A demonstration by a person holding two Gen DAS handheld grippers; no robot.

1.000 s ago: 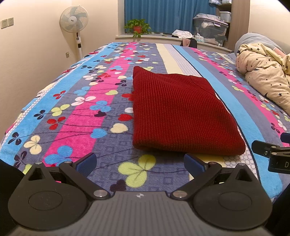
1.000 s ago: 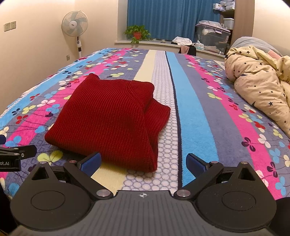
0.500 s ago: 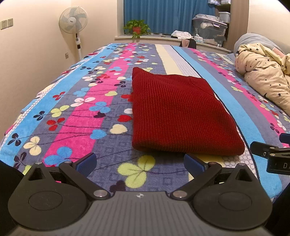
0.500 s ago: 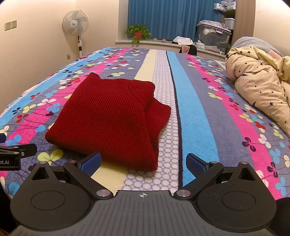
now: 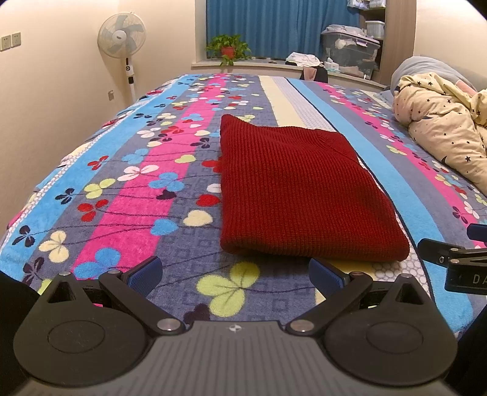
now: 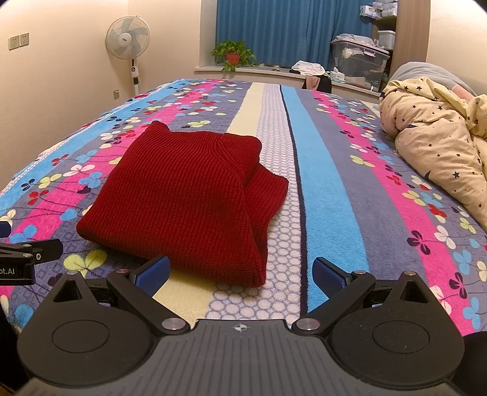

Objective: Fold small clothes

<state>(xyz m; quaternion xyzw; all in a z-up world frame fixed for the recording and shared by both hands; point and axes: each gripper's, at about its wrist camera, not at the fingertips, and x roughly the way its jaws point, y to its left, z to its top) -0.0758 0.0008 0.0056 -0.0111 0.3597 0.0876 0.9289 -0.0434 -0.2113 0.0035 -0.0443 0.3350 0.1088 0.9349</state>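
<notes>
Change since a second ago: almost none — both grippers hold nearly the same low station at the near edge of the bed, and the folded sweater has not shifted.
Garment: red knit sweater point(image 5: 301, 195) lies folded into a flat rectangle on the striped floral blanket point(image 5: 134, 195), across its purple, cream and white-dotted bands; from the right wrist view point(image 6: 188, 201) a second folded layer juts out along its right side.
Left gripper point(image 5: 234, 271): fingers spread wide, nothing between the blue pads point(image 5: 146, 271); it sits just short of the sweater's near edge, without touching it.
Right gripper point(image 6: 240, 271): fingers likewise spread, empty; its left pad point(image 6: 153, 269) is close to the sweater's near edge, and contact cannot be judged.
Pairing: each tool shows at the margin of the other's view, the right one at point(image 5: 450, 262), the left one at point(image 6: 27, 256), side by side.
Bedside: cream star-print duvet point(image 6: 438, 143) is bunched on the right of the bed, well apart from the sweater.
Background: standing fan point(image 5: 121, 36) against the left wall, potted plant point(image 6: 232, 54) on the sill before blue curtains point(image 5: 274, 27), clear storage bin point(image 6: 359, 61) to the right.
</notes>
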